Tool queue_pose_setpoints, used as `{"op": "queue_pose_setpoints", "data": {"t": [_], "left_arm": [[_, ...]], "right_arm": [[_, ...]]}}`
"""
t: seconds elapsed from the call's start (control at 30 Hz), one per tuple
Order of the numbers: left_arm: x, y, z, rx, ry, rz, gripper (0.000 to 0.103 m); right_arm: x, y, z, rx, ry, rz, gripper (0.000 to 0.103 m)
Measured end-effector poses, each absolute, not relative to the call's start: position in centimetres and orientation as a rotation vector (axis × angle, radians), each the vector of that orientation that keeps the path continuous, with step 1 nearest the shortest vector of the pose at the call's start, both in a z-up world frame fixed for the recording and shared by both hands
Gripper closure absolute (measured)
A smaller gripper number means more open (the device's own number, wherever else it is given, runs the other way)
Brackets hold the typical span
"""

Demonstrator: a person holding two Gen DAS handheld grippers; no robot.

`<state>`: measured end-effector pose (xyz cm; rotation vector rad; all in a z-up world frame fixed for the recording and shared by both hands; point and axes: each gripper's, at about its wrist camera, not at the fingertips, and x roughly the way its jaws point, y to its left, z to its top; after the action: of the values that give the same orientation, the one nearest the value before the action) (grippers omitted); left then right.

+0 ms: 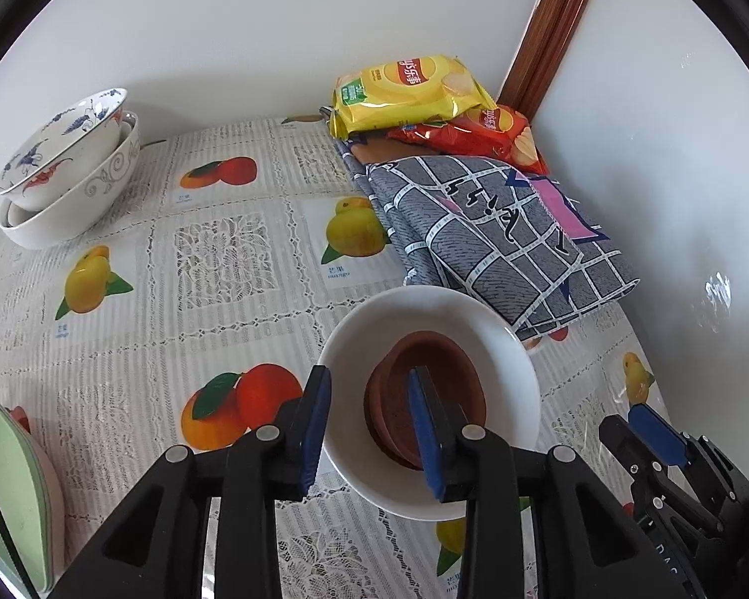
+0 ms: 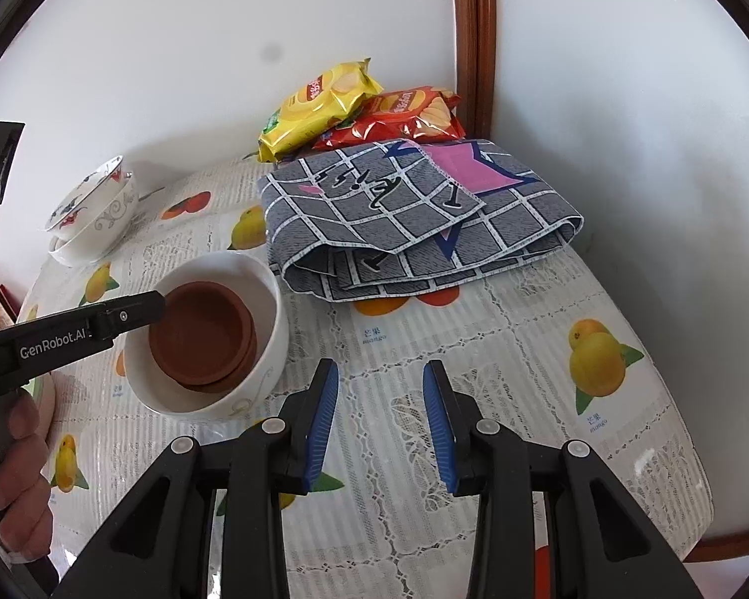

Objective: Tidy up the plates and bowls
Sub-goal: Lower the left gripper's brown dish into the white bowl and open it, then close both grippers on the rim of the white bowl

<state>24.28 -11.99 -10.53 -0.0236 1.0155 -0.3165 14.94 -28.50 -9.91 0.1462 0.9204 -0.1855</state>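
A white bowl with brown saucers stacked inside stands on the table; it also shows in the right wrist view, with the saucers in it. My left gripper is open and straddles the bowl's near-left rim, one finger outside, one inside over the saucers. My right gripper is open and empty above the tablecloth, to the right of the bowl. Two patterned bowls are nested at the far left, also visible in the right wrist view.
A folded grey checked cloth lies at the back right beside the wall, with a yellow chip bag and a red chip bag behind it. Green plates sit at the near left edge. The table edge curves round on the right.
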Motion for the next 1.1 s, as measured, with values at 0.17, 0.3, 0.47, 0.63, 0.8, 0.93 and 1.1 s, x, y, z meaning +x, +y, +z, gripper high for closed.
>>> {"op": "queue_pose_setpoints", "data": {"t": [0.17,0.3,0.47,0.63,0.8,0.93,1.1], "left_arm": [[24.3,-10.5,-10.1,-0.044,1.008,-0.286,0.072],[24.7,-9.6,-10.8,-0.054,1.035,-0.261,0.072],[25.1,-9.0,-11.8,-0.083,1.065,-0.269,0.072],[25.8,-9.4,-12.5,-0.081,1.085,-0.272,0.072],[26.3,-9.9,-13.4,-0.059,1.110,-0.266,0.072],[26.8,-10.1,-14.1,-0.062,1.127,-0.274,0.072],[27.3,-10.6,-14.5,-0.036,1.137,-0.263,0.071]], "right_arm": [[15.8,-27.3,-9.2,0.141,0.905,-0.141,0.068],[17.0,-26.5,-9.4,0.151,0.917,-0.113,0.068],[18.3,-25.7,-10.2,0.169,0.934,-0.085,0.068],[19.6,-24.8,-11.3,0.155,0.966,-0.085,0.068],[20.8,-24.7,-12.7,0.141,1.009,-0.111,0.070],[21.3,-24.6,-13.5,0.119,1.028,-0.125,0.074],[21.8,-24.5,-14.0,0.114,1.055,-0.127,0.075]]}}
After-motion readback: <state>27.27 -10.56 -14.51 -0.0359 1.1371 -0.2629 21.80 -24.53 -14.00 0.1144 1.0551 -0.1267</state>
